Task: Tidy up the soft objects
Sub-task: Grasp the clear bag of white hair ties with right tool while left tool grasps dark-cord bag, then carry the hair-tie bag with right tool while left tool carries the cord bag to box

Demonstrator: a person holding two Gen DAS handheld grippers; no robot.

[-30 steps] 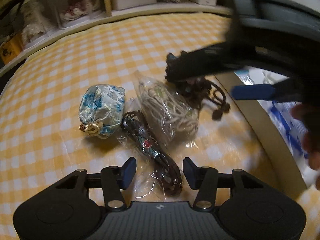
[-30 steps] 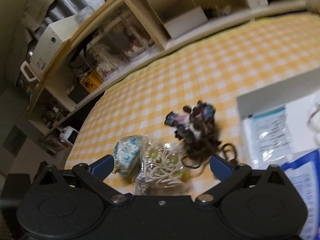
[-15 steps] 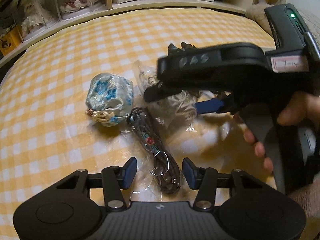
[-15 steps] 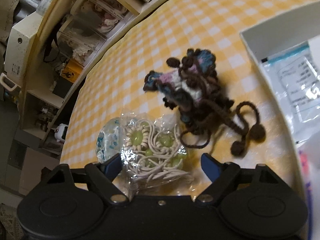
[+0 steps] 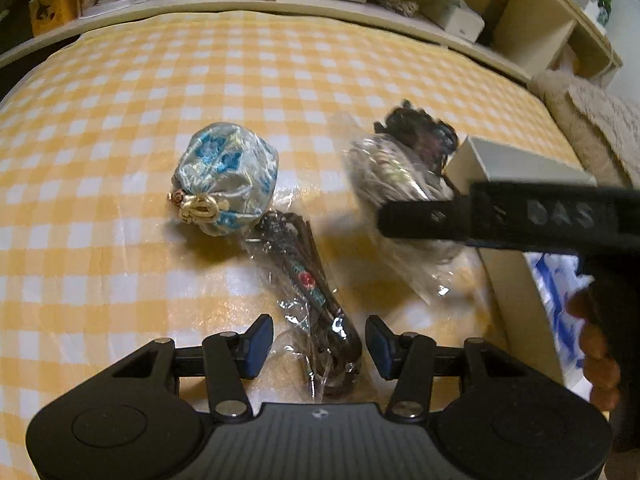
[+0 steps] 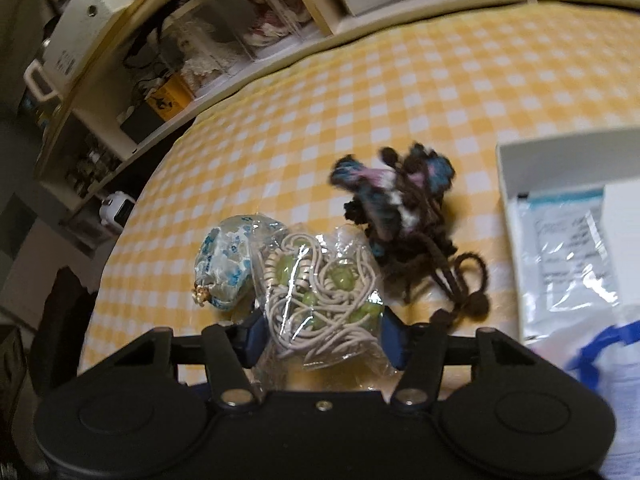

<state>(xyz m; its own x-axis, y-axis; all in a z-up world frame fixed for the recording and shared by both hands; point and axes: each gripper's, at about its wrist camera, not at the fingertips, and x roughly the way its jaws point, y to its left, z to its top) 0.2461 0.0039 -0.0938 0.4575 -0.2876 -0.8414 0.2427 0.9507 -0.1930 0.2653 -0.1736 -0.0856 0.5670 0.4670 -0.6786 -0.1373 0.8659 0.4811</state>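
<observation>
My right gripper (image 6: 322, 338) has its fingers closed on the clear bag of cream cord and green beads (image 6: 320, 280), just in front of the brown yarn bundle (image 6: 404, 216). My left gripper (image 5: 318, 346) is wide, straddling a wrapped dark strap (image 5: 312, 288); the blue pouch (image 5: 226, 180) lies beyond.

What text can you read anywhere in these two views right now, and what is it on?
"DAS": handwritten pale letters on the arm of the right gripper, seen in the left wrist view.
Printed sheet in the white box: lines of print, too blurred to read.
Label on the white appliance on the shelf: too small to read.
Yellow box on the shelf: dark mark, unreadable.
</observation>
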